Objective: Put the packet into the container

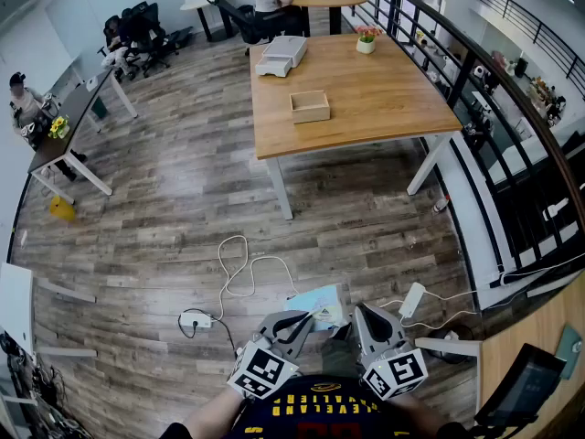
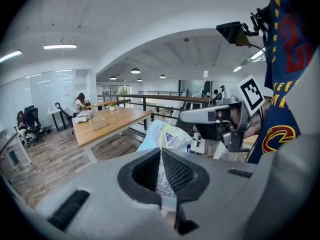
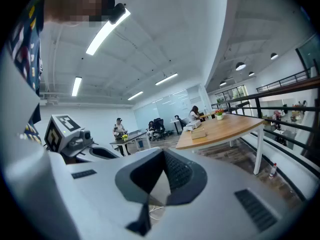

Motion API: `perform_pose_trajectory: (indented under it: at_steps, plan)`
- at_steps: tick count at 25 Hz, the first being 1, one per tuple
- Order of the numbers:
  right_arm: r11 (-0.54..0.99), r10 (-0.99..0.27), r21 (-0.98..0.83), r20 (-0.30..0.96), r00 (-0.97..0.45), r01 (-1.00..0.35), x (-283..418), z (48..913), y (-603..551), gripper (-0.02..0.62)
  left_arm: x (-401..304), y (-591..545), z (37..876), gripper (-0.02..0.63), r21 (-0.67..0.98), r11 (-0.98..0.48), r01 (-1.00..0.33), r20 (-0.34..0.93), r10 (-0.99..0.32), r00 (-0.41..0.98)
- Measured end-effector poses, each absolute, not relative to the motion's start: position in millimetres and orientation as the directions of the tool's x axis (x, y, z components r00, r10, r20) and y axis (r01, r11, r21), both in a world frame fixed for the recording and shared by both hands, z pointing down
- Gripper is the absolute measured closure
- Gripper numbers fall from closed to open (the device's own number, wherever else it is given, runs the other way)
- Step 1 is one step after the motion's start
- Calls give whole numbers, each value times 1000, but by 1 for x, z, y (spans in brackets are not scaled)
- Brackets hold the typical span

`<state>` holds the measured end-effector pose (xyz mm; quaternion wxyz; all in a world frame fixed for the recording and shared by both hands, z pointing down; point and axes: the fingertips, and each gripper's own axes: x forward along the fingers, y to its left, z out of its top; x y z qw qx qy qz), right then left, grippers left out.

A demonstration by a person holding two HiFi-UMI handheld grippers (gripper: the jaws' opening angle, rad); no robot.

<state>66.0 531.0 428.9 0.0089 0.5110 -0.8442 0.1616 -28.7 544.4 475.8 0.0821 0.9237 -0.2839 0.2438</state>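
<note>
A light blue and white packet (image 1: 319, 305) hangs over the wooden floor, close to my body, with my left gripper (image 1: 305, 317) shut on it. In the left gripper view the packet (image 2: 164, 138) stands up between the black pads, which pinch it. My right gripper (image 1: 359, 312) is beside it on the right, and its jaws (image 3: 163, 153) are shut with nothing between them. The container, a small open wooden box (image 1: 310, 106), sits on the wooden table (image 1: 384, 99) far ahead. The box also shows small in both gripper views (image 2: 98, 124) (image 3: 198, 133).
A white device (image 1: 281, 55) and a flower pot (image 1: 366, 40) also stand on that table. A power strip (image 1: 195, 319) with a looping white cable (image 1: 239, 268) and a white adapter (image 1: 411, 298) lie on the floor nearby. A black railing (image 1: 475, 80) runs along the right. Desks with seated people stand at the left and back.
</note>
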Motion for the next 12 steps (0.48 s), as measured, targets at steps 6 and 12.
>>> perform_pose_trajectory:
  at_steps: [6, 12]
  plan:
    - [405, -854, -255, 237, -463, -878, 2, 440, 644, 584, -92, 653, 487, 594, 41, -835, -549, 490, -461, 739]
    - [451, -831, -224, 248, -498, -864, -35, 427, 700, 584, -120, 721, 481, 594, 83, -813, -576, 465, -480, 744]
